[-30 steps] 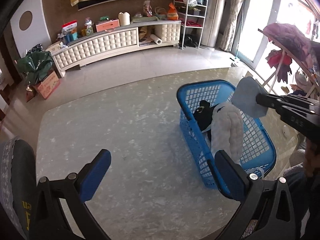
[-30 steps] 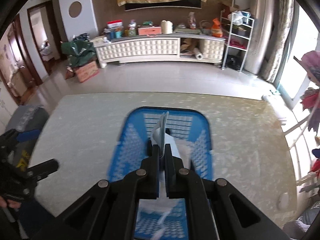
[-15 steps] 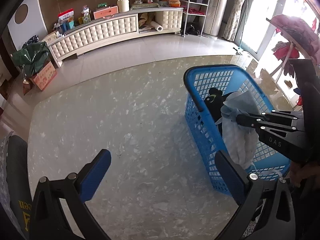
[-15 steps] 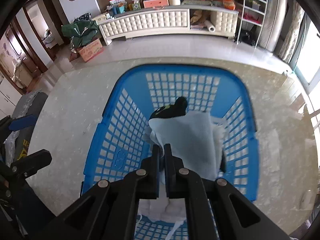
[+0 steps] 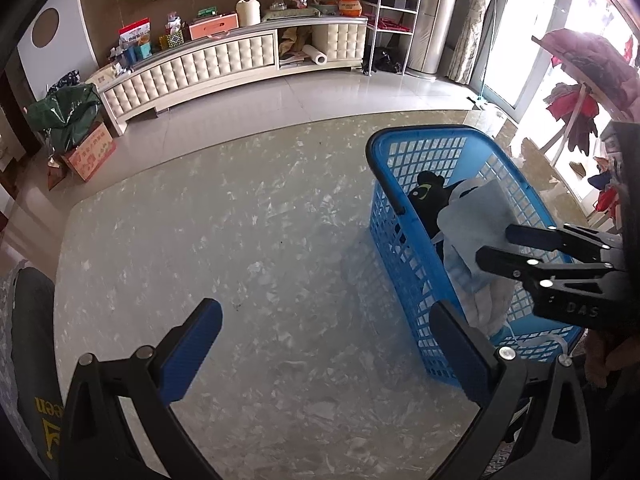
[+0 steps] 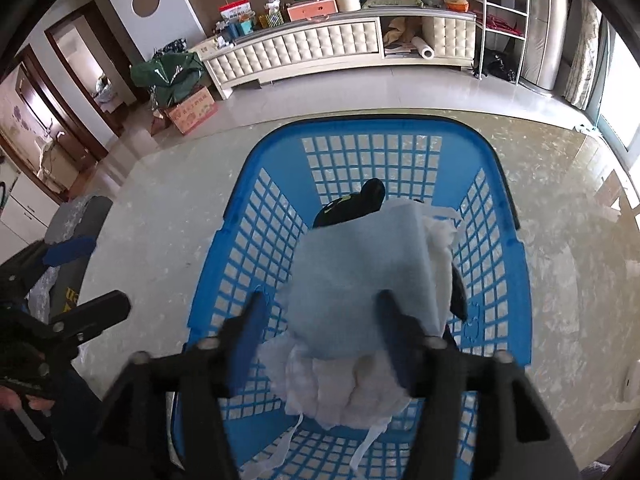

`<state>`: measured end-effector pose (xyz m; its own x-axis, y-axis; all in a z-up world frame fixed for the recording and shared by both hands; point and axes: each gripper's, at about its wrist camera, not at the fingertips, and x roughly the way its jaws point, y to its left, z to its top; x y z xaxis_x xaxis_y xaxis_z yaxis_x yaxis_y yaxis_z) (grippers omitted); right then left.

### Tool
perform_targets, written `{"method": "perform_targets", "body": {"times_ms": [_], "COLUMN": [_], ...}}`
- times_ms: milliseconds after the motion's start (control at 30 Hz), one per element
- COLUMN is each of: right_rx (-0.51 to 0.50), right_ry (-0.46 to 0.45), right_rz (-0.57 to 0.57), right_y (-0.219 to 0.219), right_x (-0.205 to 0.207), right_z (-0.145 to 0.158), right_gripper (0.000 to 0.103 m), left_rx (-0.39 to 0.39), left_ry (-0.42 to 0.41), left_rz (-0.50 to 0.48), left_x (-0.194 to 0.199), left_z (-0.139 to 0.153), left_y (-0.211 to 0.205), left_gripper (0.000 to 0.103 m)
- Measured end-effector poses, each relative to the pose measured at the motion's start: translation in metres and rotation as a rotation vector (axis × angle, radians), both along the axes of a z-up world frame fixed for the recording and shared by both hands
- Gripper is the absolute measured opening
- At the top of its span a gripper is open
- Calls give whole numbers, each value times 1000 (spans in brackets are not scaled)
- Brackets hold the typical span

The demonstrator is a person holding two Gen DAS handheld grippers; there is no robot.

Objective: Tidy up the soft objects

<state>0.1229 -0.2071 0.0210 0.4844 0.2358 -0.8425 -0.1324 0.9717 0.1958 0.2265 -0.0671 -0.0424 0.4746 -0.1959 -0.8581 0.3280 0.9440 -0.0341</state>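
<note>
Blue basket (image 6: 516, 272) holding pale cloth (image 6: 360, 280), right hand-held gripper (image 6: 320, 312) just parted, left hand-held gripper (image 5: 324, 344) spread

Right gripper (image 5: 494, 245) hangs parted over pale-blue cloth (image 5: 478, 216) inside blue basket (image 5: 384, 196).

Background furnishings, located relative to the tufted cream cabinet (image 6: 320, 50) along the far wall. Left of it: a green bag (image 6: 166, 74) over a cardboard box (image 6: 192, 109). On top: a pink box (image 6: 316, 9). Right of it: a white wire shelf (image 6: 500, 12). In its open bay: a paper roll (image 6: 423, 48).
</note>
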Motion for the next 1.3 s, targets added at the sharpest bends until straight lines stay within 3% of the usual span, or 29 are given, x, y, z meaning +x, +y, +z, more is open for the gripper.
{"method": "perform_targets", "body": {"times_ms": [200,267,400,467,533,767,967,1100,1300], "right_rx": [-1,-8,-33,-31,-44,-72,-88,-89,-81], "right_ry": [-39,-58,-106,-126,-160,-334,-524,-594,-646], "right_rz": [-28,-35,-37,-35,-31,-23,-10,12,29], "right_y": [-5,-6,-6,-6,-5,11,30,39,50], "right_x": [-15,-22,-39,-48,-59,-92,-132,-152,-171], "right_z": [7,11,19,23,29,56,86,98,104], "right_gripper": [65,83,89,99,103,103,103,103,103], "left_rx": [-8,-16,-42,-61,-83,-91,-41,-88,-100], "left_ry": [-8,-18,-53,-75,-106,-286,-454,-513,-594], "left_rz": [13,15,25,40,53,92,126,162,169], "left_x": [-11,-17,-36,-48,-61,-117,-162,-188,-222], "left_z": [2,6,16,22,30,63,97,119,134], "left_y": [2,4,8,11,16,27,34,46,51], "left_gripper": [103,103,103,103,103,103,103,103,103]}}
